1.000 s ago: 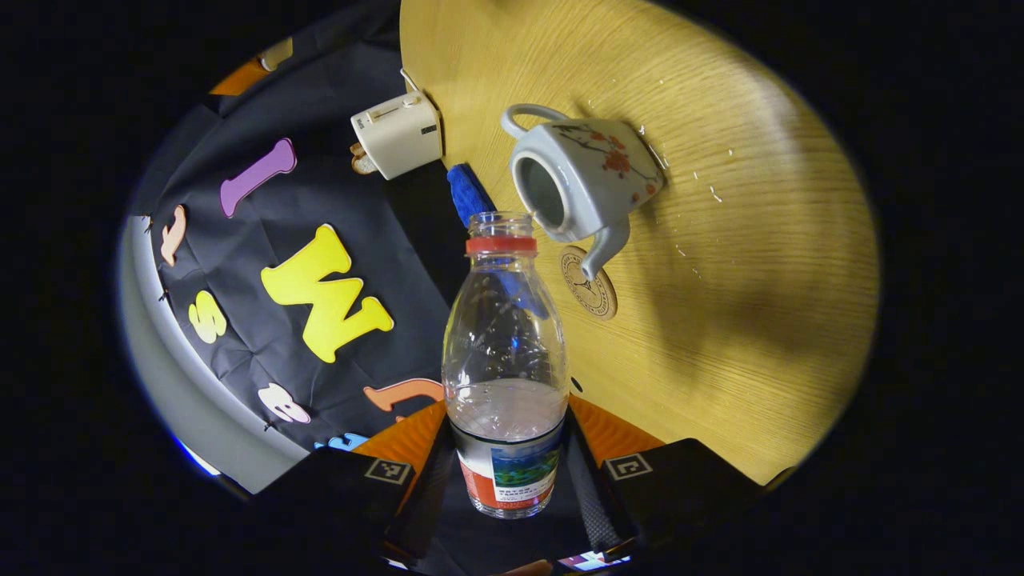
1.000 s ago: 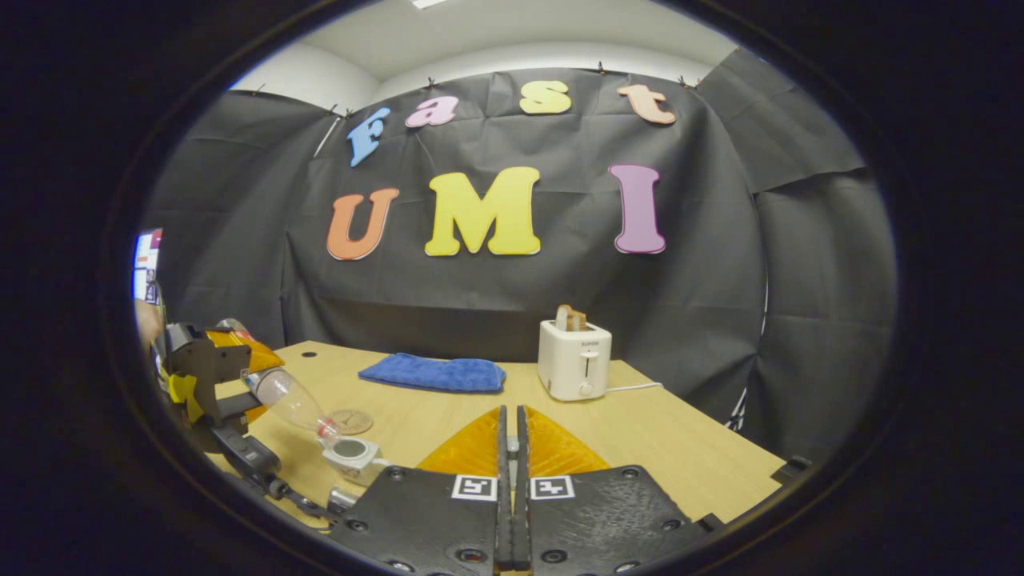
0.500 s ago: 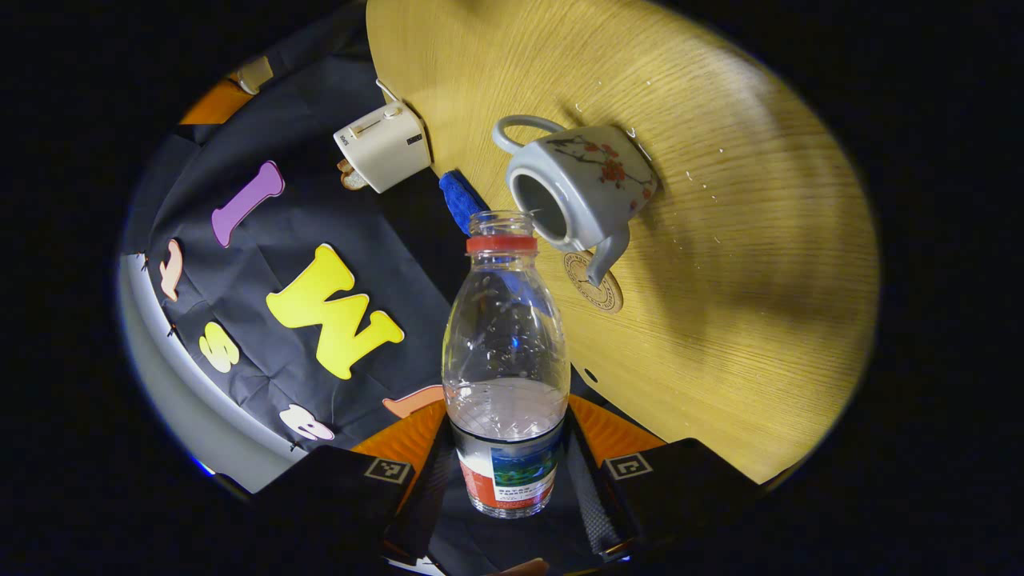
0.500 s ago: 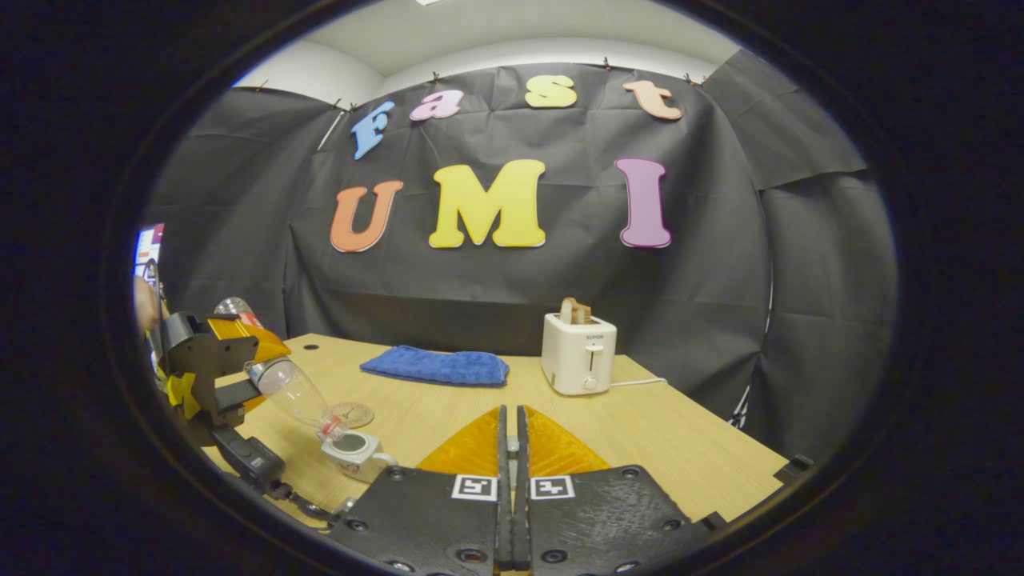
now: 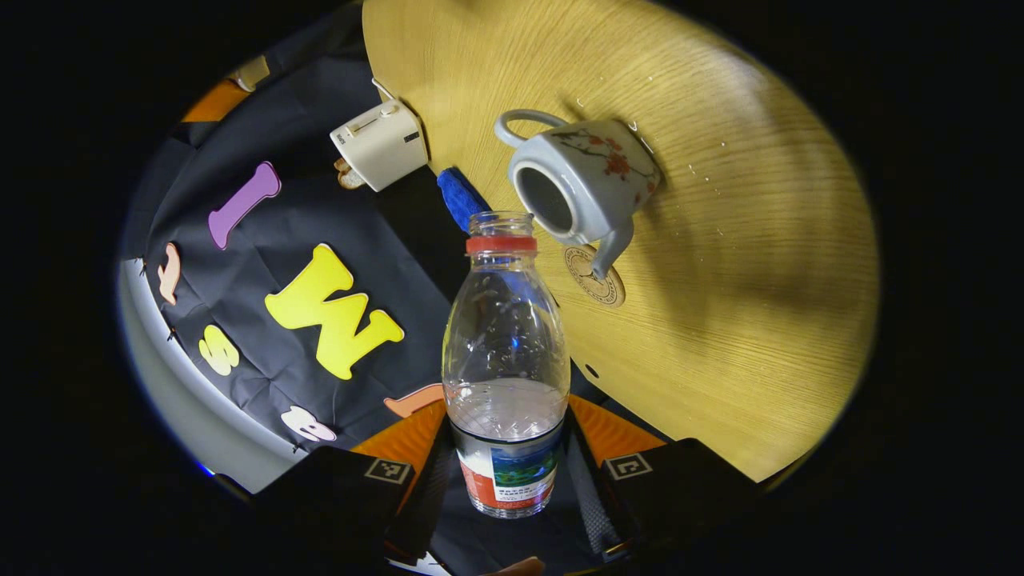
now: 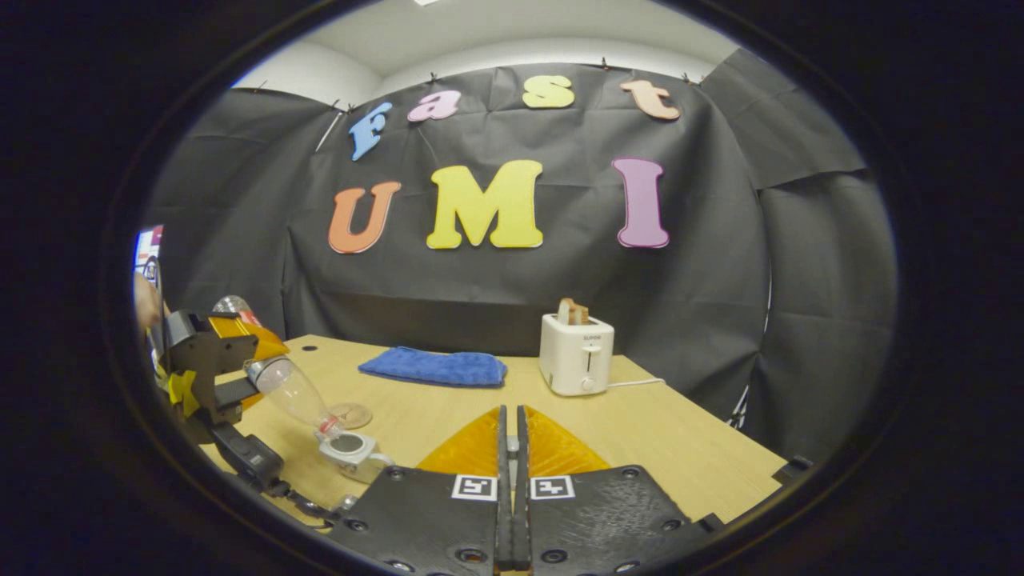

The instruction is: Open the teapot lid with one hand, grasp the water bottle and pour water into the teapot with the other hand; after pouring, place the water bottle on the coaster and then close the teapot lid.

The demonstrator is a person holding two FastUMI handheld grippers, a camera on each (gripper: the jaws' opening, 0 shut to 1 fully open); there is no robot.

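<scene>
The left gripper (image 5: pixel 508 480) was clamped on the lower body of the water bottle (image 5: pixel 506 352), one finger pressed on each side just at the label. The bottle was uncapped, with a red ring under its open mouth, and some water sat low in it near the fingers. Straight ahead of the gripper, just past the bottle's mouth and a little to its right, stood the teapot (image 5: pixel 580 180) on the wooden table (image 5: pixel 744 264), its top opening uncovered and facing the bottle. The round coaster (image 5: pixel 594 276) lay on the table just under the teapot's spout, beside the bottle's neck. Farther ahead and to the left were a folded blue cloth (image 5: pixel 462 196) and a white toaster (image 5: pixel 380 144).

In the right gripper view, the right gripper (image 6: pixel 510 472) had its fingers brought together with only a thin slit between them; whether the teapot lid was pinched there could not be told. Off to its far left, the left gripper (image 6: pixel 212 364) held the water bottle (image 6: pixel 292 392) tilted mouth-down over the teapot (image 6: pixel 352 450), with the coaster (image 6: pixel 352 415) just beyond. Ahead of the right gripper lay the blue cloth (image 6: pixel 434 368), and slightly to its right stood the toaster (image 6: pixel 576 364) with toast in its slot.
</scene>
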